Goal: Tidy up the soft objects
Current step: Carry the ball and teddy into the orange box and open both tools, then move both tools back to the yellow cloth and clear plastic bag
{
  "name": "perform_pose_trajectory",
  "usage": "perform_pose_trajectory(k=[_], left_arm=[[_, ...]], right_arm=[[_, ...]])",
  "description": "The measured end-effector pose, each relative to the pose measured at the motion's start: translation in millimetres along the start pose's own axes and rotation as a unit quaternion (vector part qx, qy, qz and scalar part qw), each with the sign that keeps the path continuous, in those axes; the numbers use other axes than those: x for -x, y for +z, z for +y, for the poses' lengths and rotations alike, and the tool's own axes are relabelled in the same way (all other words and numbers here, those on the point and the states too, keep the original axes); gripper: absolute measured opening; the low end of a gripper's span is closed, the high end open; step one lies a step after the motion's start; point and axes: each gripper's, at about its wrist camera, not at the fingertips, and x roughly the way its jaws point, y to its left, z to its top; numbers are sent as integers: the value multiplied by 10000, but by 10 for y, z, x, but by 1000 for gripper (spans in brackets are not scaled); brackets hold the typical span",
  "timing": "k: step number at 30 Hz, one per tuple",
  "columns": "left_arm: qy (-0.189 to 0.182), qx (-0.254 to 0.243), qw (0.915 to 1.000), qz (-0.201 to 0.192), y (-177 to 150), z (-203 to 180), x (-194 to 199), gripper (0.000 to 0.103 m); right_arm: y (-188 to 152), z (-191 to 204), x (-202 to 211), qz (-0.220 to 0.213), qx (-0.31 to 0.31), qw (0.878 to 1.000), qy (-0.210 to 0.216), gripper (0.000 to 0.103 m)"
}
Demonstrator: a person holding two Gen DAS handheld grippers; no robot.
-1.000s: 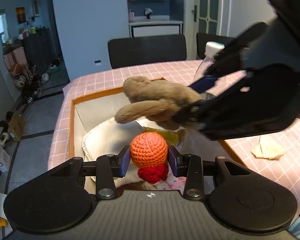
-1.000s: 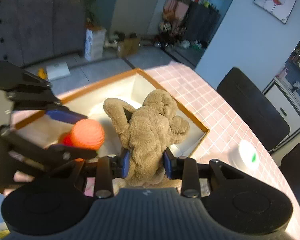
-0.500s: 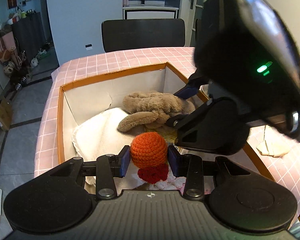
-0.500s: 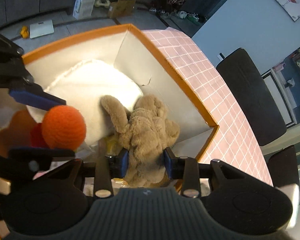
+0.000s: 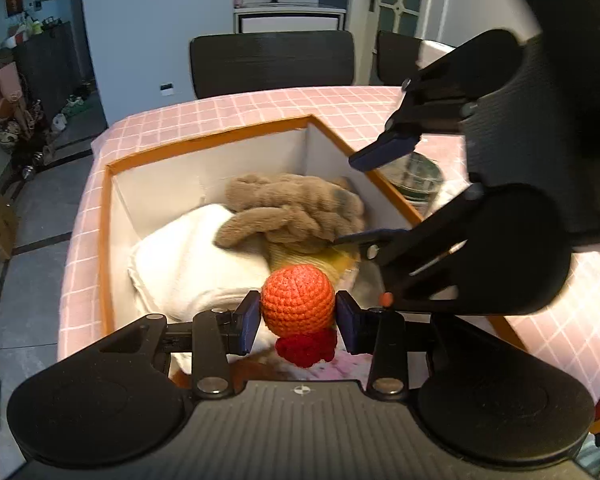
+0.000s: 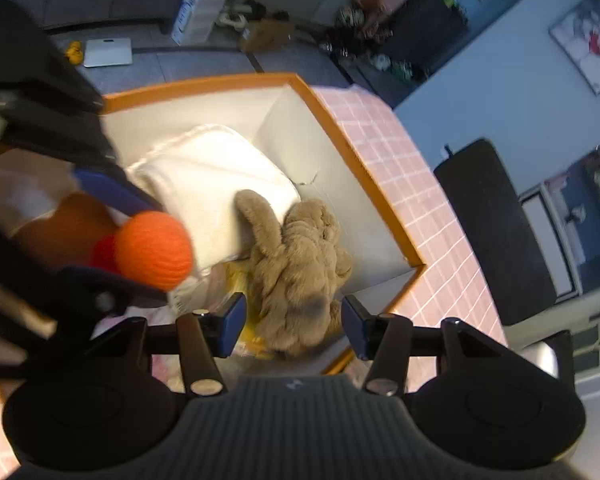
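My left gripper [image 5: 298, 318] is shut on an orange crochet ball [image 5: 298, 299] with a red crochet part [image 5: 307, 348] under it, held over the near end of the orange-rimmed box [image 5: 204, 140]. The ball also shows in the right wrist view [image 6: 154, 249]. My right gripper [image 6: 294, 322] is open just above a brown plush toy [image 6: 300, 256] that lies in the box [image 6: 364, 168] against a folded white towel [image 6: 216, 184]. The plush [image 5: 296, 208] and towel [image 5: 188, 256] also show in the left wrist view, with the right gripper [image 5: 364, 196] beside them.
The box stands on a pink checked tablecloth [image 5: 260, 104]. A yellow item [image 6: 240, 280] and pink fabric [image 5: 356, 364] lie in the box under the toys. A round tin [image 5: 416, 176] stands right of the box. Black chairs [image 5: 272, 60] stand at the table's far side.
My right gripper lowered the brown plush into the box, opened and let it go, then drew back a little. My left gripper kept its hold on the orange ball.
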Motion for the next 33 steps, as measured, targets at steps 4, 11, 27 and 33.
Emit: perform_pose_trajectory(k=[4,11,27,33], left_arm=[[-165,-54,9998,93,-23,-135,-25,45],[-396,42,9983,425,25,-329,-219,45],[-659,1086,9879,896,100,-249,-533,46],[-315,699,9946,701,158,-469,-342,46]], right_arm=[[-211,32,287,-209,80,9997,-94,51],[-643,-15,693,-432,-246,9986,-156,51],[-1332,-162,734,-285,-929,9953,15,54],[-1527,-243,697,-217,-1180,9927,94,55]])
